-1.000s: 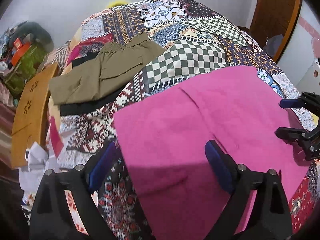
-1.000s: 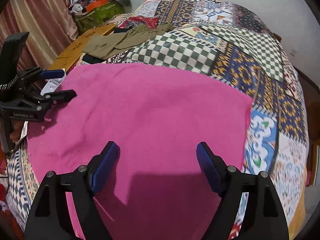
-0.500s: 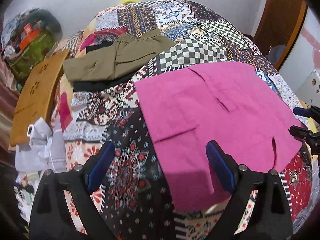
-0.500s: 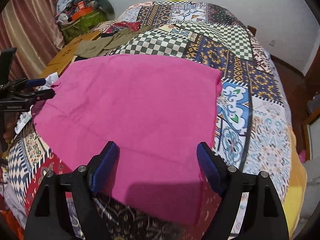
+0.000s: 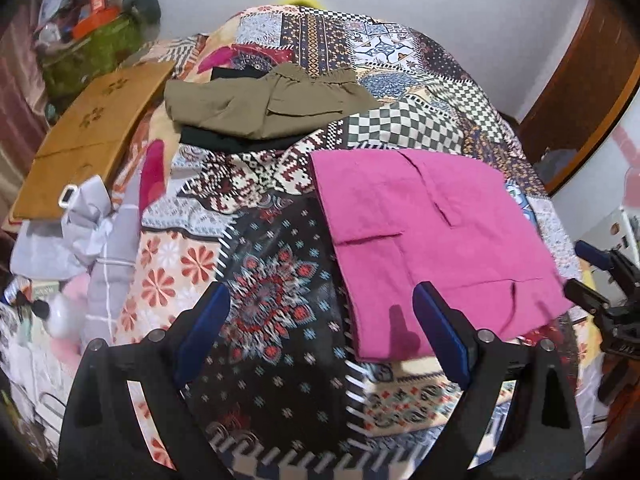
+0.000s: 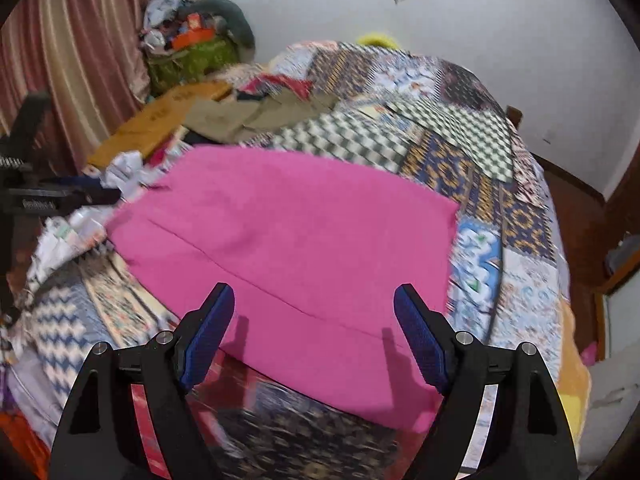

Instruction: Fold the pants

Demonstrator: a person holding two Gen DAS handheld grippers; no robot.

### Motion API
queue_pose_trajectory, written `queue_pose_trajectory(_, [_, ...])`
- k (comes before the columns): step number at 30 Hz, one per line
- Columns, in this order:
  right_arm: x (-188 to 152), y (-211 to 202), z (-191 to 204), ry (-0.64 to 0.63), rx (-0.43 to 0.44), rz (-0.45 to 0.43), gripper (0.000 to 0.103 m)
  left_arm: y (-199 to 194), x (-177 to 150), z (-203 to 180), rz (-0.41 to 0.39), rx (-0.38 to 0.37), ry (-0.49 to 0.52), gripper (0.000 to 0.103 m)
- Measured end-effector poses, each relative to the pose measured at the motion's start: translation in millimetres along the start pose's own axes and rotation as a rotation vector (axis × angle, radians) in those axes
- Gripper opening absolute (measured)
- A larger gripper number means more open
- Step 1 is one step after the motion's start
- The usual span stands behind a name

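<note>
On the bed (image 5: 280, 320): pink pants (image 5: 432, 232) folded flat | my left fingers (image 5: 204, 320) spread apart, empty | my right fingers (image 6: 212, 328) spread apart, empty

Lying as matt, soft woven cloth, finely napped, with stitched seams and flat folded creases: pink pants (image 5: 432, 236). Spreading underneath as printed cotton-like patchwork, matt and slightly rumpled: bedspread (image 5: 280, 320). Resting beyond the pink pants as dull khaki cloth with a gathered elastic waistband: olive pants (image 5: 264, 108). Showing left of the olive pants as smooth, matt tan wood with cut-out flower shapes: wooden board (image 5: 92, 136). Crumpling below that board as thin, pale, creased paper or plastic: white wrapping (image 5: 88, 220). Looking like matt black plastic with shiny metal pins and blue ribbed rubbery pads: left tool (image 5: 320, 320), right tool (image 6: 314, 320).
</note>
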State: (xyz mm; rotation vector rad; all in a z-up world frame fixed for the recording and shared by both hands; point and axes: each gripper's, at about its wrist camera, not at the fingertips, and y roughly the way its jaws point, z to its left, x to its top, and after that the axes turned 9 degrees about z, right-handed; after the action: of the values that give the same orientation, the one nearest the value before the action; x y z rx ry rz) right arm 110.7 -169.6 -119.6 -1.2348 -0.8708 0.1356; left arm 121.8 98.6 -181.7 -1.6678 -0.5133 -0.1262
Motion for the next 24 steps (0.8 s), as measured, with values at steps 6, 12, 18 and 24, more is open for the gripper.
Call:
queue_pose_trajectory(6, [9.8, 20.8, 23.4, -0.007, 0.068, -0.003, 0.079, 4.5, -13.7, 2.6, 0.06, -0.184, -0.061, 0.093])
queue_pose_trajectory(12, [3.3, 49.6, 41.5, -0.058, 0.067, 0.088, 0.079, 13.2, -29.8, -6.3, 0.124, -0.28, -0.067, 0.092])
queue_pose_trajectory(18, [1.3, 50.3, 34.8, -0.033, 0.109, 0.088, 0.079, 17.0, -33.4, -15.6, 0.135, -0.336, -0.069, 0.091])
queue_pose_trajectory(24, [-1.0, 50.7, 35.2, -0.024, 0.121, 0.074, 0.08, 30.1, -24.7, -22.2, 0.161, -0.393, -0.086, 0.09])
